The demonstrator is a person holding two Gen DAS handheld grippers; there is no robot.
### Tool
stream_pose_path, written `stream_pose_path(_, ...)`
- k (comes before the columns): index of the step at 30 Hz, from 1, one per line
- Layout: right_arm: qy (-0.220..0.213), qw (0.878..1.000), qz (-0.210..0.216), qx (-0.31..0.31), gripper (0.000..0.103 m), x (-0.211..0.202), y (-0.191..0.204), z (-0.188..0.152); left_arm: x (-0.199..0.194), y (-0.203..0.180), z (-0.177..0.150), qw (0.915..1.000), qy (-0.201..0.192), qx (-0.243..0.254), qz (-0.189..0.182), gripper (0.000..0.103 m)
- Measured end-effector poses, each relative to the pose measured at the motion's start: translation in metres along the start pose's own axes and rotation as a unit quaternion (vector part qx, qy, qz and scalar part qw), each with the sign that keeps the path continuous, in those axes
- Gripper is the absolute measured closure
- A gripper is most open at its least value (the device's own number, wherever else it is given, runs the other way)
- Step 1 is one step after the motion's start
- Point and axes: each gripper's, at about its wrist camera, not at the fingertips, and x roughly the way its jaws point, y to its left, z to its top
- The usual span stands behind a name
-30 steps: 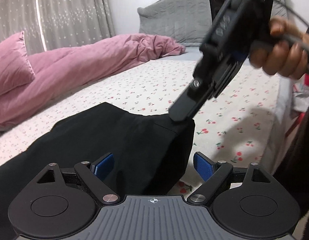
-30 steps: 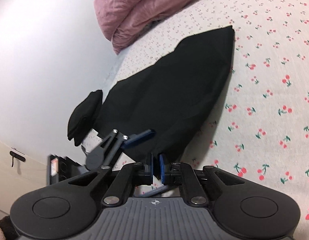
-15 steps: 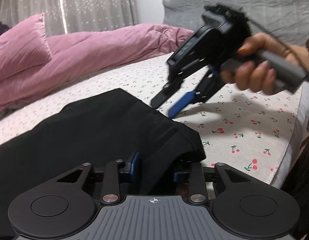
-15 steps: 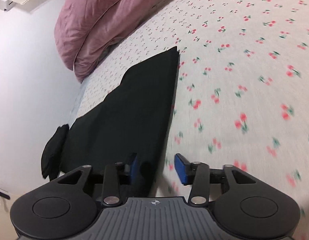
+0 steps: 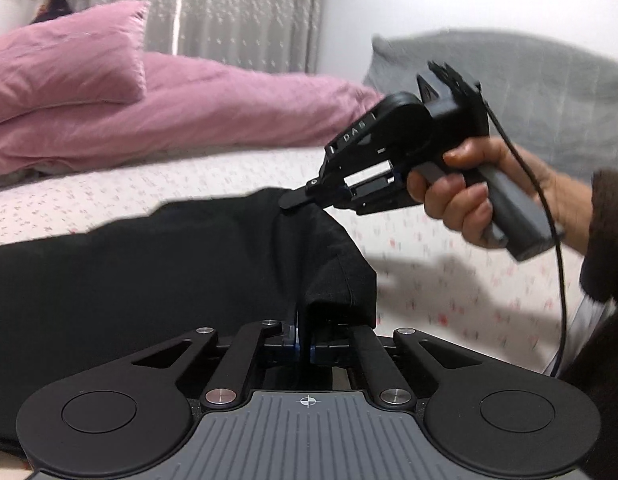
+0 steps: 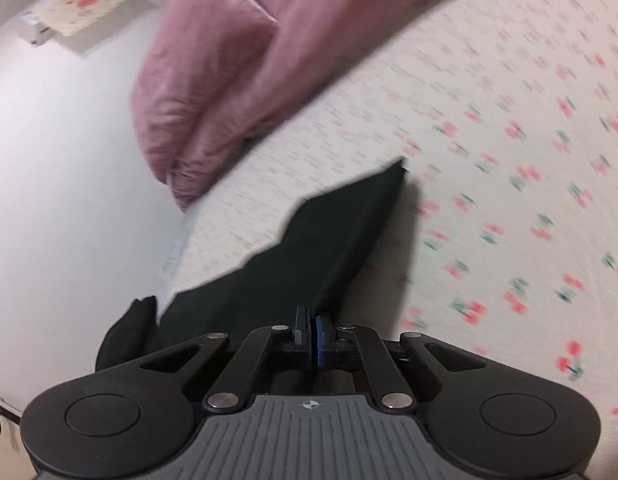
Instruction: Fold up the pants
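Observation:
Black pants (image 5: 149,272) lie across the cherry-print bed sheet (image 5: 429,280). My left gripper (image 5: 305,344) is shut on the near edge of the pants, the cloth pinched between its blue pads. My right gripper (image 5: 297,200), held in a hand, is shut on the far corner of the same end and lifts it slightly. In the right wrist view the right gripper (image 6: 310,334) is shut on the pants (image 6: 309,248), which stretch away to a pointed corner.
A pink pillow (image 5: 65,68) and pink duvet (image 5: 229,108) lie at the back of the bed. A grey pillow (image 5: 529,92) is at the right. The bed edge (image 5: 589,320) is near right. The white wall (image 6: 69,200) runs along the bed.
My left gripper has closed on the pants' near edge. My right gripper, open half a second ago, has come back to the pants and shut on their far corner.

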Motion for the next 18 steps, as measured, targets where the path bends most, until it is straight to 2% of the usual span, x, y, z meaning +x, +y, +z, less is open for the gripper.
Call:
stream_pose_path(4, -0.010, 0.999, 0.016, -0.032, 0.099, 0.014, 0.040, 0.007, -0.024, 0.022, 0.007, 0.9980, -0.034, -0.053, 0.000, 0.102)
stream_pose_path(8, -0.006, 0.997, 0.040, -0.063, 0.099, 0.040, 0.077, 0.017, -0.051, 0.050, 0.009, 0.9917, -0.070, -0.107, 0.014, 0.102)
stream_pose_path(13, 0.011, 0.994, 0.062, -0.093, 0.099, 0.089, 0.122, 0.024, -0.083, 0.093, 0.005, 0.9797, -0.096, -0.169, 0.047, 0.102)
stream_pose_path(18, 0.042, 0.991, 0.077, -0.105, 0.099, 0.146, 0.160, 0.023, -0.110, 0.138, -0.008, 0.9610, -0.111, -0.238, 0.088, 0.102)
